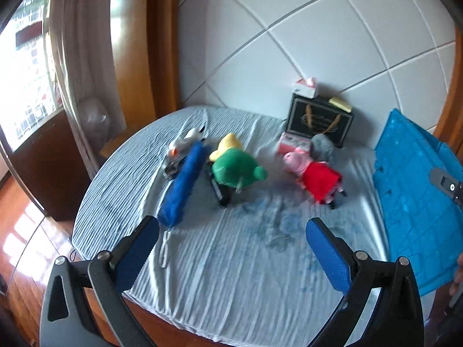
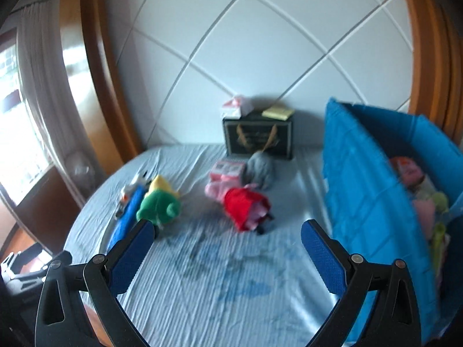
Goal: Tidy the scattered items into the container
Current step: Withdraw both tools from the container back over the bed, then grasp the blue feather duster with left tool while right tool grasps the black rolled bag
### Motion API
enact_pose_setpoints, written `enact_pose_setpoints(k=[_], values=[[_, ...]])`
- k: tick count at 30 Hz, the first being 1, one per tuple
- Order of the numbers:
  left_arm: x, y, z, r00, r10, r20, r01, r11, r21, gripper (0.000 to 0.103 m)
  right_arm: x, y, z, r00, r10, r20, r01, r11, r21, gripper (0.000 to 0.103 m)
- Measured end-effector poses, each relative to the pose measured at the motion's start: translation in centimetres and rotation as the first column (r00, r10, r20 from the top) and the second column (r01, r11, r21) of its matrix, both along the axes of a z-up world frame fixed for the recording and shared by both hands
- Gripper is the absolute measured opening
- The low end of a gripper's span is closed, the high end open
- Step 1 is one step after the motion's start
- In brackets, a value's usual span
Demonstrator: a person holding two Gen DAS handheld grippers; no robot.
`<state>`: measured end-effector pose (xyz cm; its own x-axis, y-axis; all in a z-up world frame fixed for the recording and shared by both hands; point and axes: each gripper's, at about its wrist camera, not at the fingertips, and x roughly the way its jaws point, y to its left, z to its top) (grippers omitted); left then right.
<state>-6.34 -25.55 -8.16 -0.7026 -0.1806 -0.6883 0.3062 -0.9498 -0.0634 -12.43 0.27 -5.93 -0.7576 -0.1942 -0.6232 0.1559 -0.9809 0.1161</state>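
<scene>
Toys lie scattered on a light blue striped bed (image 1: 231, 260). A pink pig plush in a red dress (image 1: 315, 173) (image 2: 243, 205) lies mid-bed. A green and yellow plush (image 1: 234, 167) (image 2: 159, 205) lies left of it, beside a fuzzy blue roll (image 1: 182, 185) (image 2: 127, 219). A grey plush (image 1: 322, 146) (image 2: 260, 169) and a pink box (image 2: 227, 170) lie behind the pig. The blue fabric container (image 1: 416, 202) (image 2: 364, 202) stands at the right, with several soft items inside. My left gripper (image 1: 231, 240) and right gripper (image 2: 225, 240) are open and empty, above the bed's near part.
A black box (image 2: 257, 138) with a tissue pack and yellow notes on top stands against the white padded headboard. A white and orange toy (image 1: 185, 141) lies at the far left of the bed. Wooden floor and a curtained window are at the left.
</scene>
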Motion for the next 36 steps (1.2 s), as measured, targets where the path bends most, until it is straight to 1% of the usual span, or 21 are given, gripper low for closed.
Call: enact_pose_setpoints(k=[3,5,9,11,13,16,18,21,24,27,28,29,30,31,32,33,34,36], values=[[-1.0,-3.1,-2.3,0.998,0.034,0.054,-0.034,0.999,0.003,0.103,-1.7,-2.9,-2.6,0.998,0.030,0.050,-0.032,0.999,0.020,0.103],[-1.9,-4.7,-3.7,0.994,0.057,0.089,-0.057,0.998,0.004,0.103,-2.8,-4.8,-4.2,0.996,0.051,0.076,-0.053,0.998,0.018,0.103],[-3.9,-7.3,-6.0,0.984,0.100,0.144,-0.102,0.995,0.007,0.103,-5.8,-7.6,-7.7,0.989,0.091,0.117,-0.089,0.996,-0.021,0.103],[-5.2,-8.9,-7.6,0.976,0.123,0.179,-0.124,0.992,-0.006,0.103,-7.5,-9.0,-9.6,0.982,0.120,0.144,-0.114,0.992,-0.047,0.103],[-6.5,-10.1,-9.0,0.967,0.143,0.213,-0.145,0.989,-0.004,0.103,-9.1,-10.6,-11.7,0.972,0.145,0.185,-0.139,0.989,-0.048,0.103],[-8.2,-11.8,-10.8,0.957,0.148,0.248,-0.151,0.989,-0.008,0.103,-11.0,-13.4,-15.0,0.951,0.169,0.257,-0.171,0.985,-0.016,0.103],[-9.6,-13.2,-12.1,0.950,0.154,0.273,-0.157,0.988,-0.008,0.103,-12.0,-15.3,-16.8,0.933,0.199,0.299,-0.203,0.979,-0.017,0.103],[-11.6,-15.2,-13.8,0.946,0.136,0.293,-0.144,0.989,0.008,0.103,-13.3,-18.4,-19.0,0.919,0.212,0.332,-0.222,0.975,-0.006,0.103],[-14.3,-17.1,-16.0,0.942,0.077,0.325,-0.089,0.996,0.020,0.103,-14.5,-21.0,-21.0,0.908,0.200,0.367,-0.203,0.979,-0.030,0.103],[-17.4,-18.9,-18.1,0.943,0.003,0.332,-0.021,0.998,0.051,0.103,-16.0,-24.2,-22.9,0.907,0.161,0.388,-0.170,0.985,-0.011,0.103],[-18.2,-19.3,-18.7,0.942,-0.012,0.337,-0.005,0.999,0.050,0.103,-16.7,-25.1,-23.5,0.907,0.146,0.394,-0.158,0.987,-0.004,0.100],[-19.1,-19.5,-19.2,0.940,-0.027,0.341,0.012,0.999,0.047,0.098,-17.5,-26.1,-24.2,0.907,0.130,0.401,-0.146,0.989,0.010,0.090],[-20.3,-19.8,-20.0,0.935,-0.051,0.352,0.038,0.998,0.044,0.090,-18.4,-26.9,-24.9,0.905,0.112,0.410,-0.134,0.991,0.025,0.082],[-21.1,-19.9,-20.7,0.929,-0.070,0.365,0.056,0.997,0.048,0.087,-19.3,-27.7,-25.6,0.902,0.094,0.422,-0.121,0.992,0.036,0.068],[-21.9,-19.9,-21.3,0.922,-0.092,0.376,0.076,0.995,0.059,0.079,-20.1,-28.2,-26.2,0.897,0.081,0.434,-0.111,0.993,0.044,0.064],[-22.8,-20.0,-22.1,0.912,-0.119,0.393,0.098,0.992,0.074,0.074,-20.7,-28.7,-26.6,0.896,0.072,0.437,-0.106,0.993,0.053,0.064],[-23.4,-20.0,-22.7,0.905,-0.134,0.404,0.109,0.990,0.084,0.074,-21.3,-29.3,-27.0,0.898,0.064,0.436,-0.104,0.992,0.068,0.064],[-24.5,-20.0,-23.7,0.899,-0.154,0.410,0.122,0.987,0.103,0.072,-22.3,-30.2,-27.7,0.894,0.057,0.443,-0.107,0.990,0.088,0.064]])
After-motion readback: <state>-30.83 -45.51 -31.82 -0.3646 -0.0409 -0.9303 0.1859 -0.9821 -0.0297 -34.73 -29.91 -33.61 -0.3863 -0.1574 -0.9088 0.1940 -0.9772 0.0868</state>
